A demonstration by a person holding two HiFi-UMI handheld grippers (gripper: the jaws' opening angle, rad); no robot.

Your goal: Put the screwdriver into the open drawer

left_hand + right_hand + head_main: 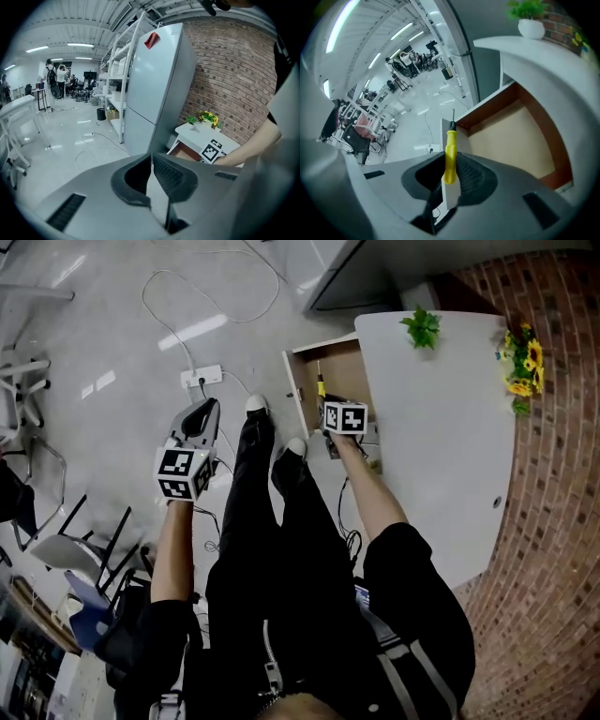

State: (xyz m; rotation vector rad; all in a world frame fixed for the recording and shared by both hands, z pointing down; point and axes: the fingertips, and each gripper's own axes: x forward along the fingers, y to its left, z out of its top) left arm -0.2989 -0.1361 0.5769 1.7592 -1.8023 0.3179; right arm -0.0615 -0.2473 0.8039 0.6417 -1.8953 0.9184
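The screwdriver [450, 157] has a yellow handle and a thin metal shaft that points forward past the fingertips. My right gripper [451, 161] is shut on that handle. In the head view the right gripper [326, 401] holds the screwdriver [320, 382] above the open drawer [339, 367], close to its front panel. The drawer [515, 136] has a bare wooden bottom and dark brown walls, and it sticks out from under the white table top [441, 427]. My left gripper [207, 409] hangs over the floor to the left of the person's legs. That left gripper [151, 157] has its tips together with nothing between them.
A small potted plant [422, 327] and yellow flowers [523, 360] stand on the table's far end. A power strip [202, 377] with cables lies on the floor near the shoes [256, 405]. Chairs [56, 549] stand at the left. A tall fridge [157, 84] stands beside the brick wall.
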